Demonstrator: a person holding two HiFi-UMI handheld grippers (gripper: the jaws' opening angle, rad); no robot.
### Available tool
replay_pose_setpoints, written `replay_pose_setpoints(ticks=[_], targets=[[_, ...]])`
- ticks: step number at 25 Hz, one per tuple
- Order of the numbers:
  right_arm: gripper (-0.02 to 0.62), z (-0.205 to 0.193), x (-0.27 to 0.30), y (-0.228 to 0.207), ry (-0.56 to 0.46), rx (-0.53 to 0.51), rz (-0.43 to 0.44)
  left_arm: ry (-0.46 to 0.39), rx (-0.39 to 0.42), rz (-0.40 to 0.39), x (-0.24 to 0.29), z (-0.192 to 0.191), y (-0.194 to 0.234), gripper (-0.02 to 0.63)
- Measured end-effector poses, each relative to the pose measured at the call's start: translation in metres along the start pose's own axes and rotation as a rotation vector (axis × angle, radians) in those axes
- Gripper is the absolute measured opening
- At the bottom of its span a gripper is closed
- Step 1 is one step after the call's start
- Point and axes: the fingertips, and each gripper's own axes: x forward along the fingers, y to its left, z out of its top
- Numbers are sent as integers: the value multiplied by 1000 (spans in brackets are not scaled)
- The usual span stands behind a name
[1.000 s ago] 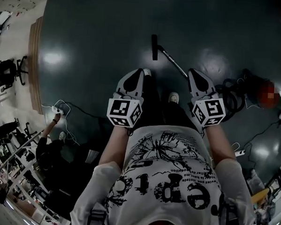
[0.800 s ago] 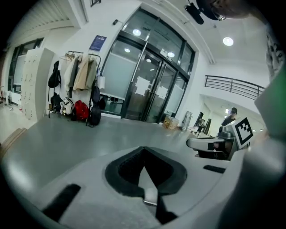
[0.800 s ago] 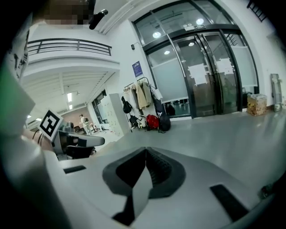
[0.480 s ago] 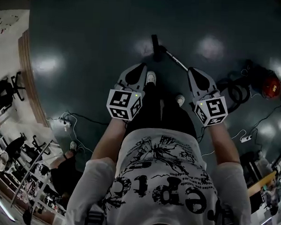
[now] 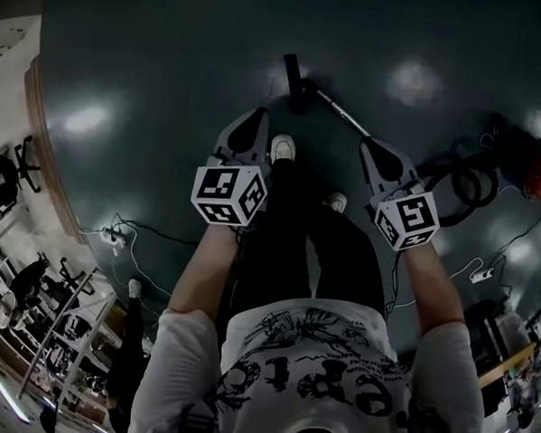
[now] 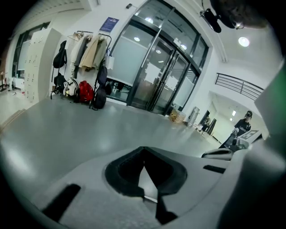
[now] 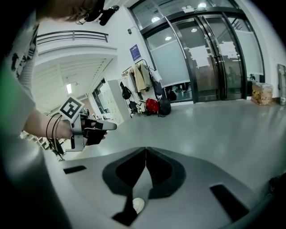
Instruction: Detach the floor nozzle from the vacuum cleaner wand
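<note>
We had lowered our left gripper [image 5: 255, 118] and right gripper [image 5: 368, 146] since a second before. Both were closed and empty, clear of the floor nozzle [image 5: 294, 81] and wand [image 5: 342, 113].

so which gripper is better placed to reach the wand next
Probably the right gripper: in the head view the wand slants from the floor nozzle back toward its tip. The left gripper sits further off the wand. Both are shut, so either must open first.

Grey marker-cubed left gripper [image 5: 255, 118]: jaws together, empty, angled down.
Grey marker-cubed right gripper [image 5: 368, 146]: jaws together, empty, angled down.
Forearms [image 5: 204, 271]: extended forward, side by side.
</note>
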Motion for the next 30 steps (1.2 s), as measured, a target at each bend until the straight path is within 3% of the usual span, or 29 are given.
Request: replay_pose_setpoints(ticks=[7,11,18,23,26,30], targets=[[3,-120,73,-103,-83,55,-78,2,85,-32,121,-121,49,5],[3,-200,134,-165,-102,29,-86,-1,192,-71,203,-185,83,5],[3,-297,217,-209,-83,-28,-68,16,320,-127,282,-276,118,5],[5,-348,267,-216,5,-97,-33,104,224,-70,316,-340,151,5],[7,-386,290,-220,119,-180,-26,162,165,-90,328,-378,154,6],[121,-440,326,-200,304,-347,91,217,187,-105,335,-423,170,44]])
